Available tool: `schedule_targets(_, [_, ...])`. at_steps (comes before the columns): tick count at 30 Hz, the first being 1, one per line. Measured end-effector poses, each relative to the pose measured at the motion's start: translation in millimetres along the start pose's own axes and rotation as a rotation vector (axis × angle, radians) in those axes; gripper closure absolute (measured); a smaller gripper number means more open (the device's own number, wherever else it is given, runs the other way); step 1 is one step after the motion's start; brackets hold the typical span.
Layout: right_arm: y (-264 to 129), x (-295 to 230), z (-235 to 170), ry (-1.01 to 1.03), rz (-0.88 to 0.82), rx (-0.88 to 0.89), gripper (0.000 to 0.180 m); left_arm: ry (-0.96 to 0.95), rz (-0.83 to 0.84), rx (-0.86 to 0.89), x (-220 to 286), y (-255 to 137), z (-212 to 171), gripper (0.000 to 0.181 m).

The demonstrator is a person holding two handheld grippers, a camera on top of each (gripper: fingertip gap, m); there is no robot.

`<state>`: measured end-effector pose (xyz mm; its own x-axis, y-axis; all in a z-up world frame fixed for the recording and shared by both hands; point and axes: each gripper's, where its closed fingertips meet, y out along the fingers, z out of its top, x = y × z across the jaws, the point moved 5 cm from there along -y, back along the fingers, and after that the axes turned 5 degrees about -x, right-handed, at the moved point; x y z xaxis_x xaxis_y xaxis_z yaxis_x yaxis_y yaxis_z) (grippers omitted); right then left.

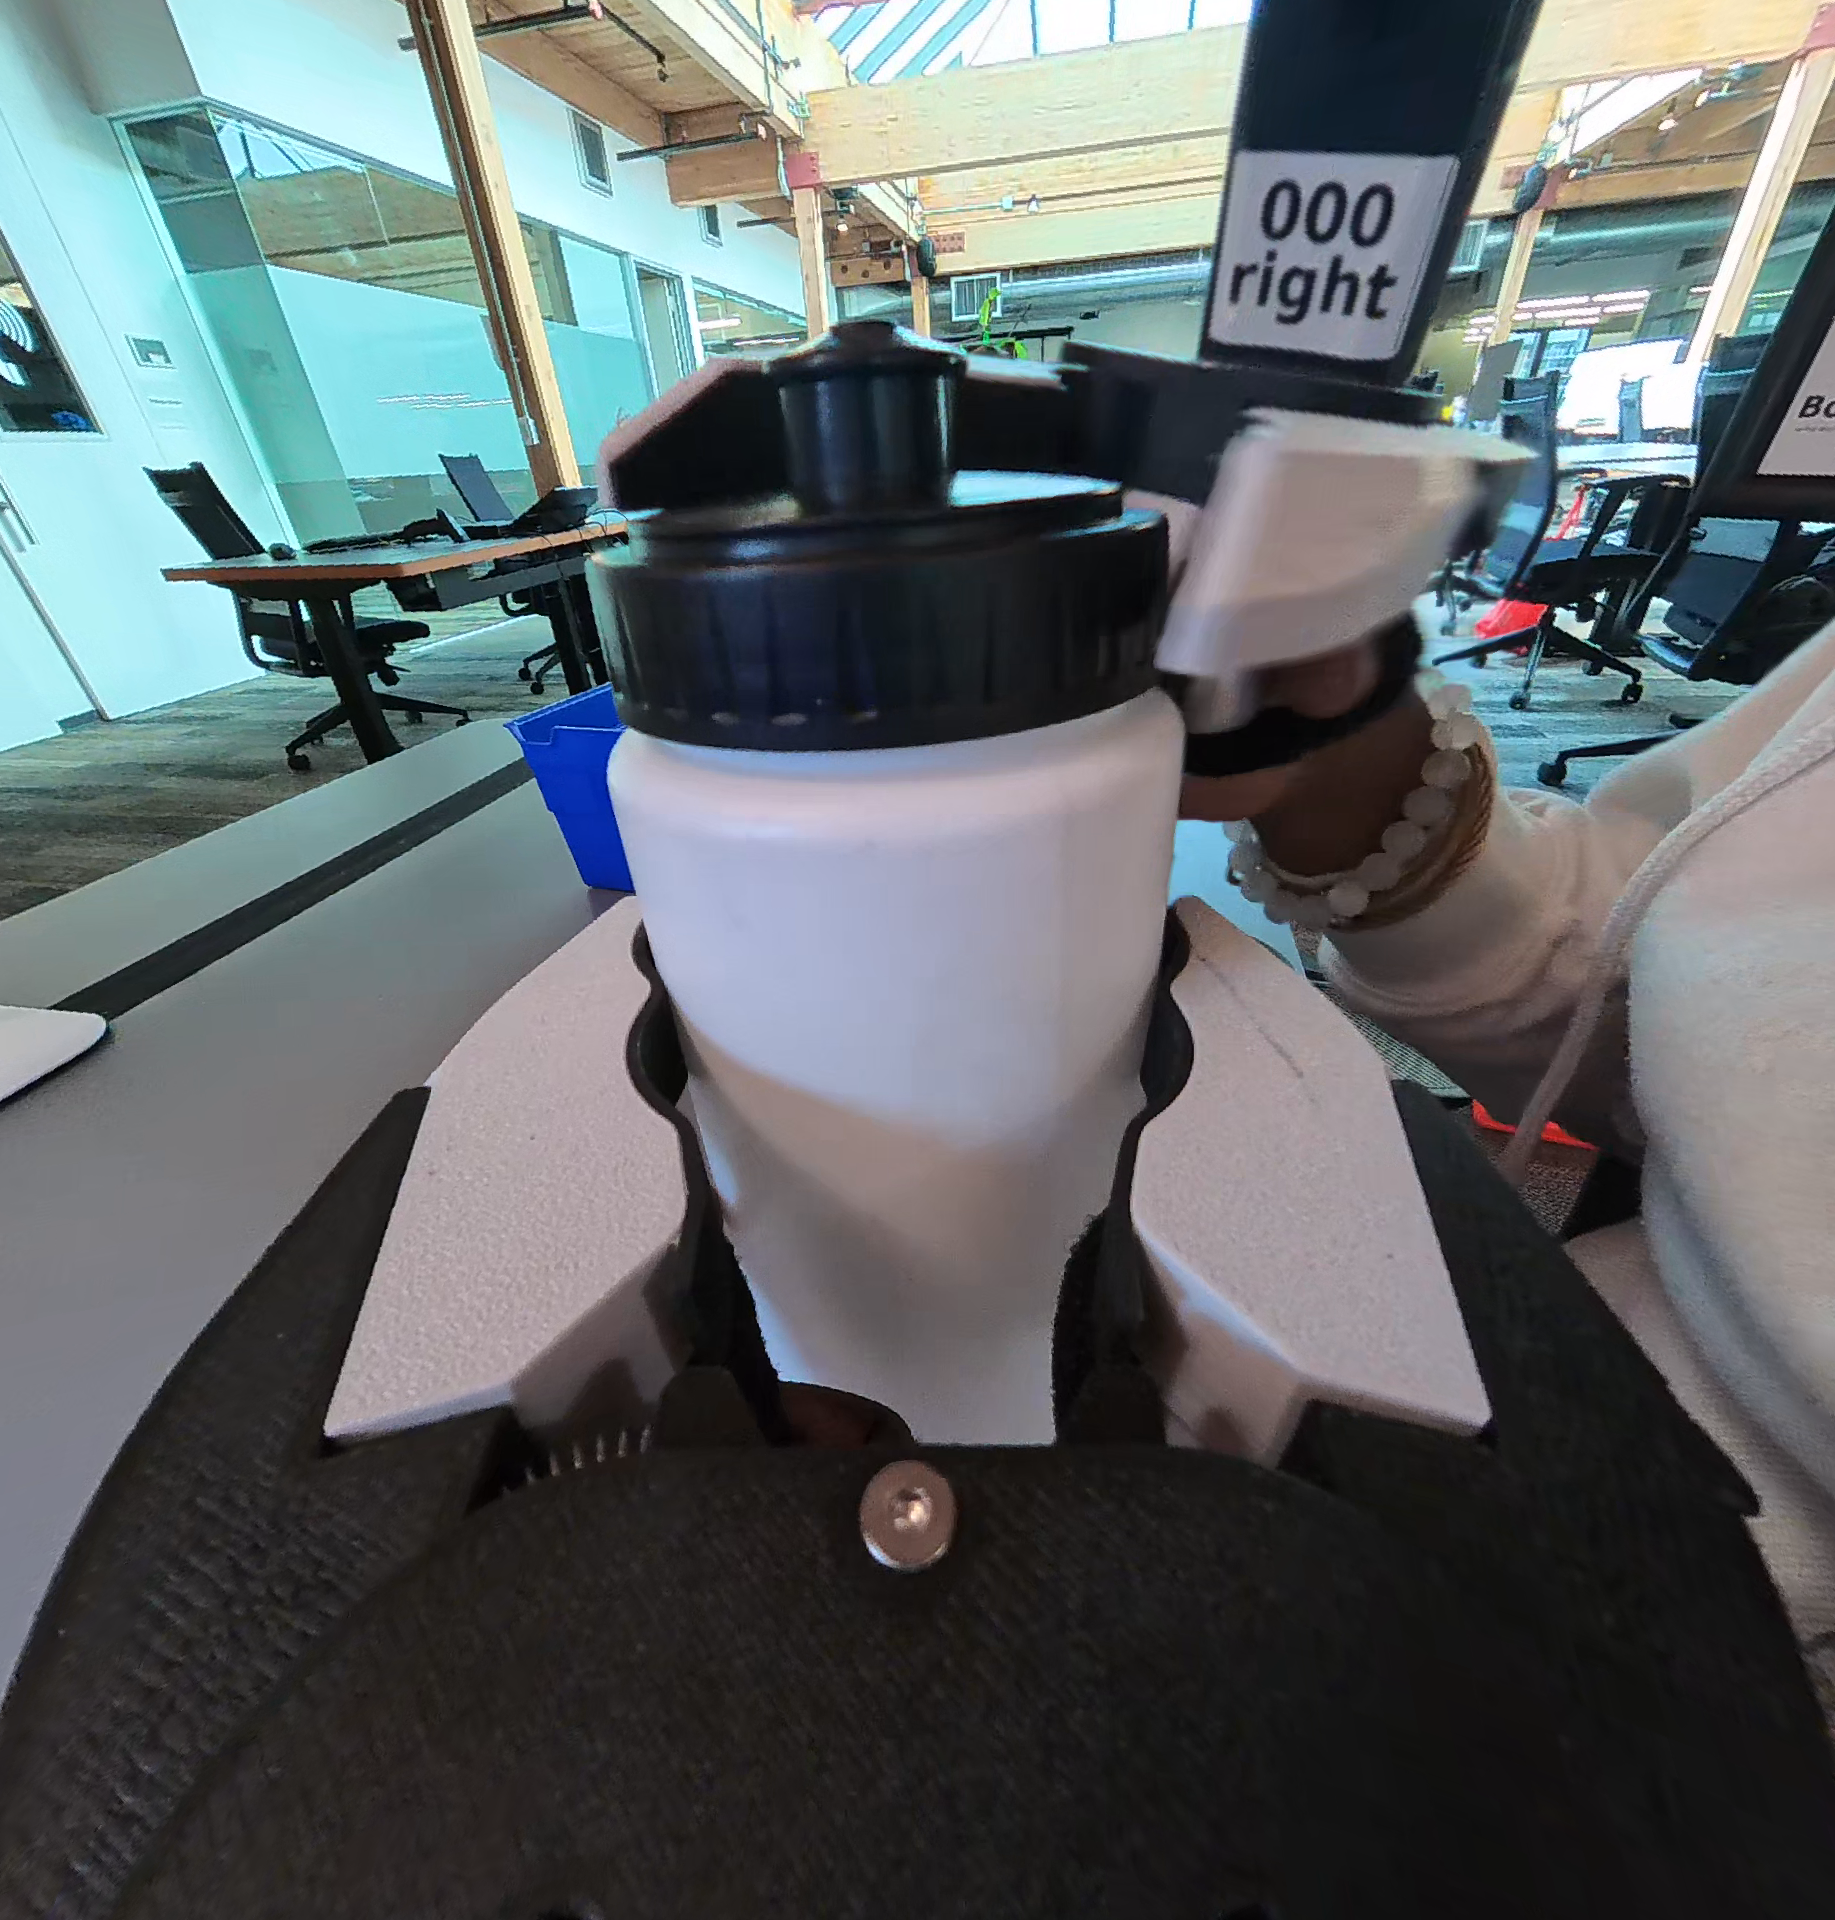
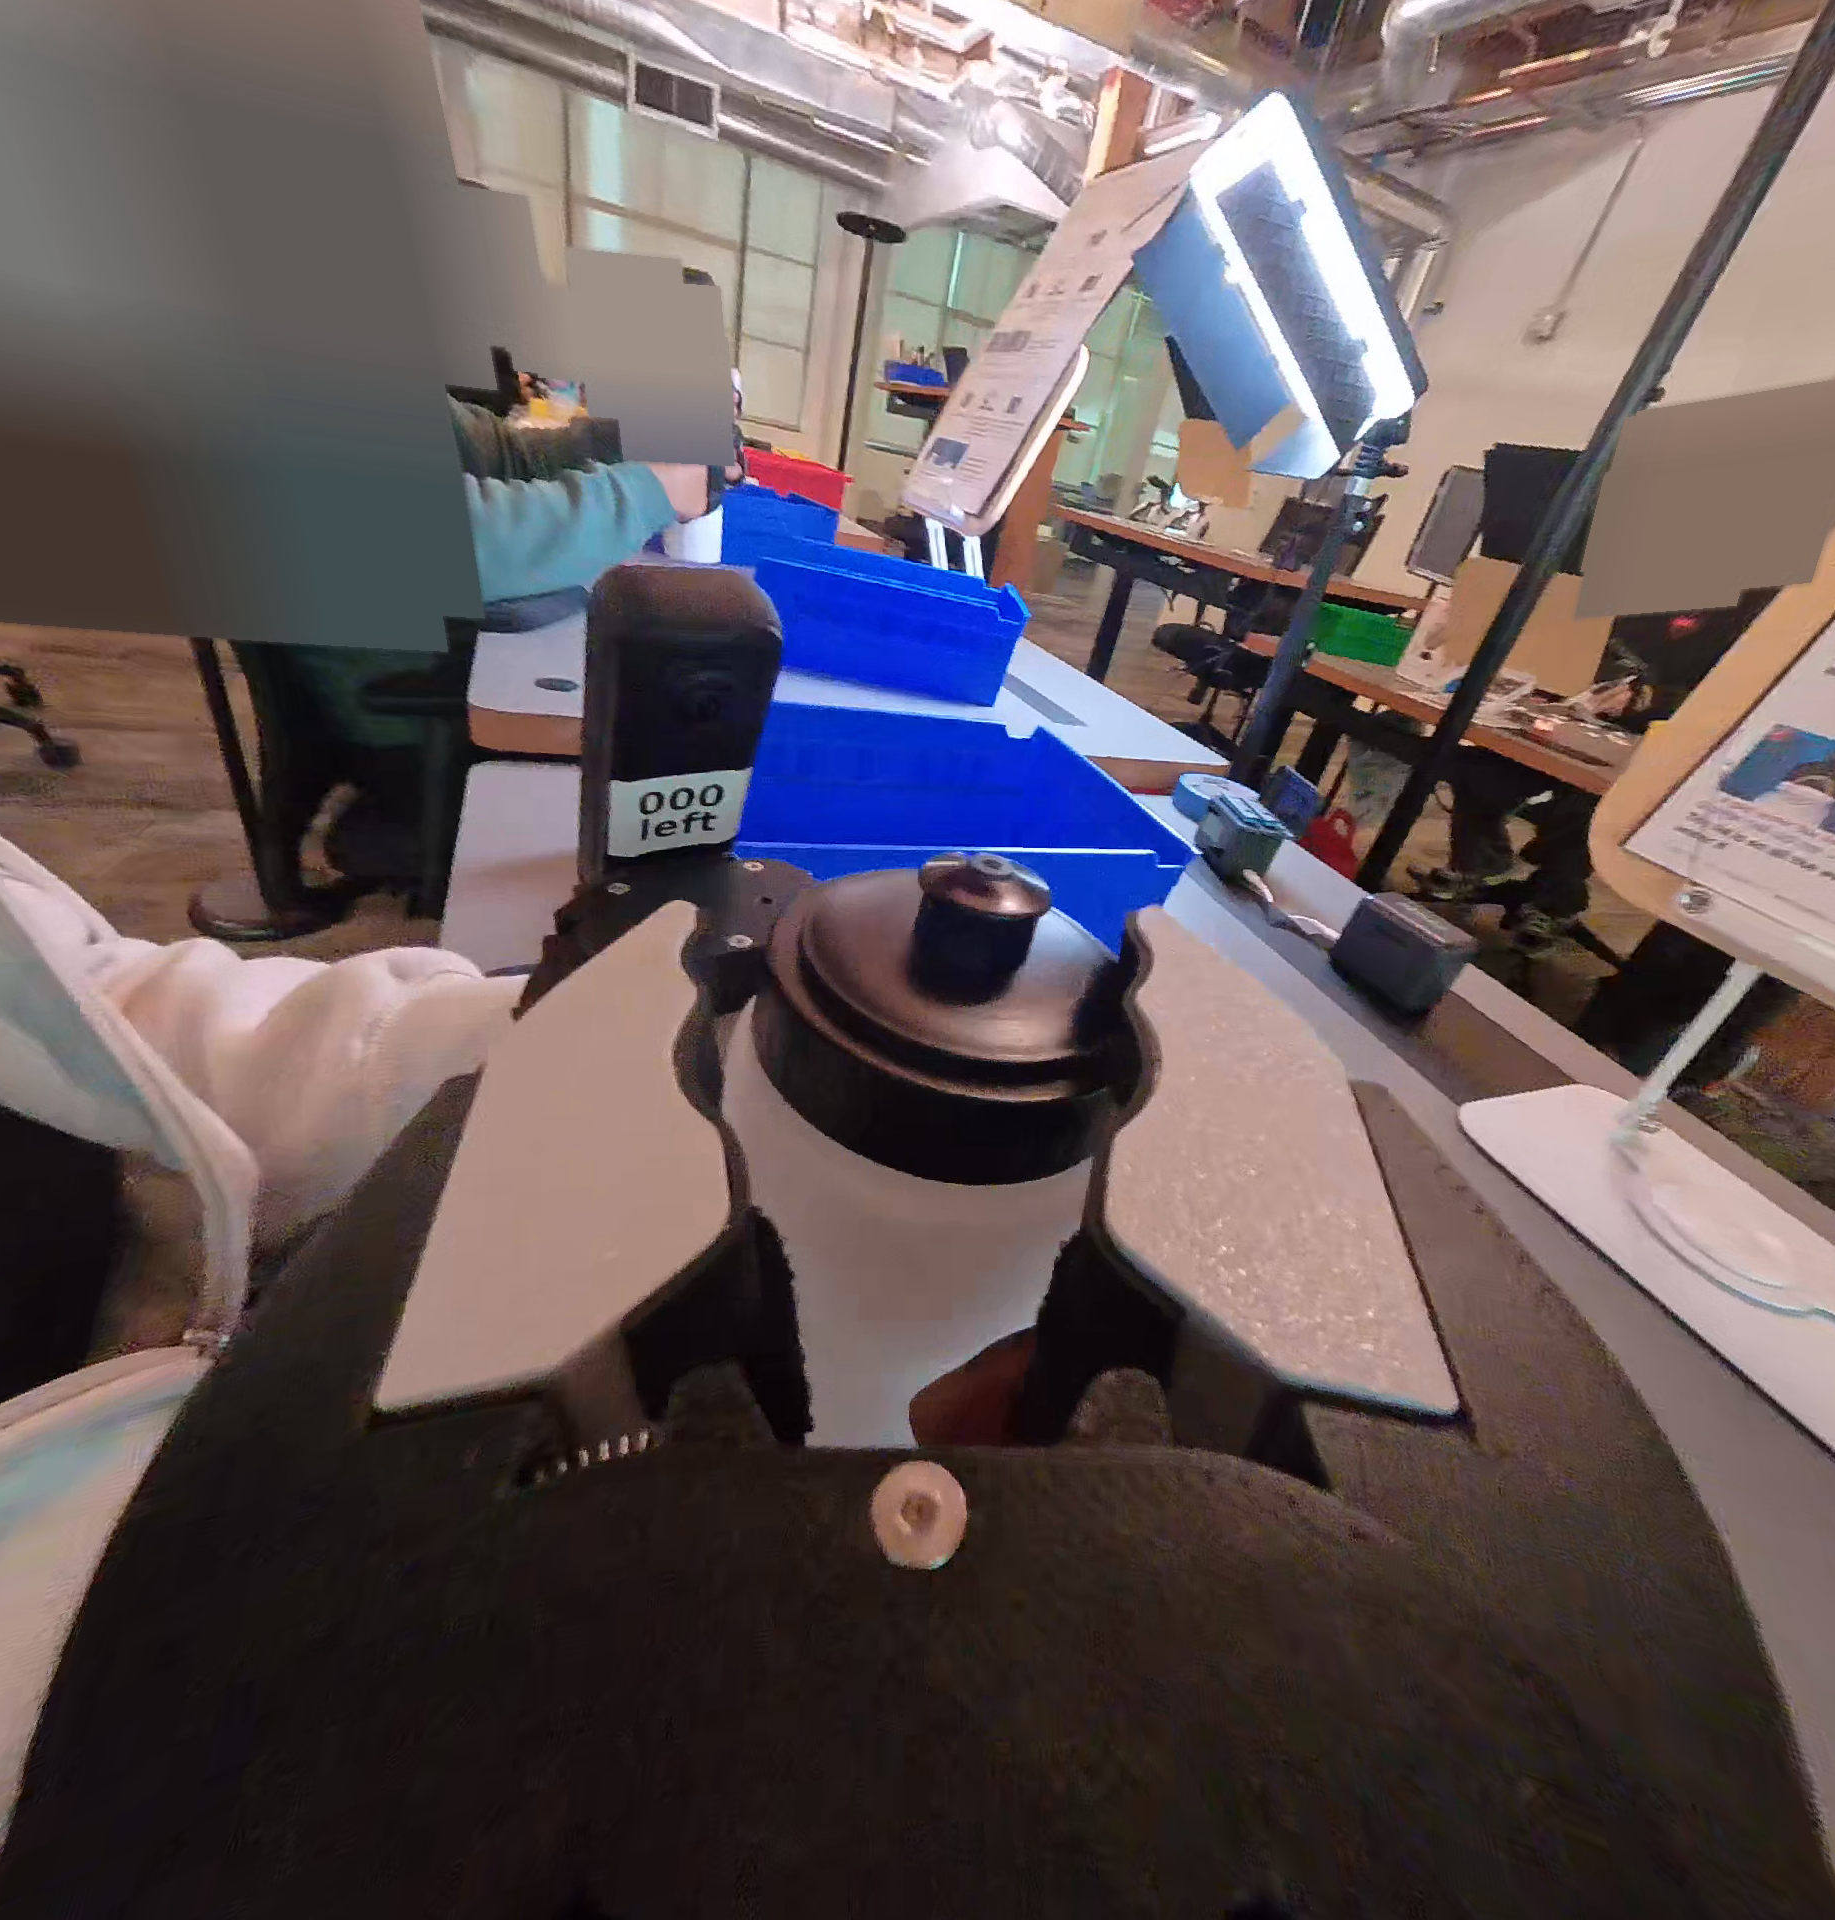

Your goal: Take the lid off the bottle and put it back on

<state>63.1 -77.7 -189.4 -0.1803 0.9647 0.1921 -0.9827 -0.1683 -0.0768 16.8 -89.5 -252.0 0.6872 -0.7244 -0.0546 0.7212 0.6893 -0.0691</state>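
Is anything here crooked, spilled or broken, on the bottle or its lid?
Nothing stands out. The black lid sits level on the white bottle; no spill or crack shows. Left tongs clamp the body, right tongs the lid.

The white plastic bottle [image 1: 892,935] has a smooth, matt body. Its black plastic lid [image 1: 877,634] is slightly glossy on top and has fine ribs around the side. The left gripper [image 1: 908,1039] has pale grey fingers [image 1: 539,1195] with a grainy, matt face, and its black printed body [image 1: 892,1714] looks rough, with fine layer lines; one shiny metal screw [image 1: 908,1514] sits in it. The right gripper [image 2: 918,1049] shows the same speckled grey finish. The grey table top [image 1: 165,1195] is smooth and matt. The cream cloth sleeve [image 1: 1495,935] looks soft, the white bead bracelet [image 1: 1412,821] a little glossy. The blue plastic bins [image 2: 944,790] are smooth.
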Motion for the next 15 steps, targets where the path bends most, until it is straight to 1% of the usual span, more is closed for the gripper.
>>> schedule_targets(1, [0, 4, 0, -0.015, -0.007, -0.009, 0.113, -0.001, 0.002, 0.001, 0, 0, 0, 0.093])
schedule_targets(5, [1, 9, 0, -0.018, 0.138, -0.031, 0.113, -0.010, 0.001, 0.003, -1, -1, 0, 0.093])
schedule_targets(10, [-1, 15, 2, -0.112, 0.478, -0.058, 0.115, 0.015, -0.024, -0.003, 2, 0, 0, 0.093])
schedule_targets(12, [1, 18, 2, -0.153, 0.572, -0.039, 0.115, 0.009, -0.020, -0.003, 2, 0, 0, 0.093])
schedule_targets(13, [2, 19, 1, -0.148, 0.599, -0.036, 0.115, 0.002, -0.017, -0.003, 1, 0, 0, 0.093])
schedule_targets(15, [4, 21, 2, -0.128, 0.595, -0.041, 0.114, -0.007, -0.012, -0.002, -1, -1, 0, 0.093])
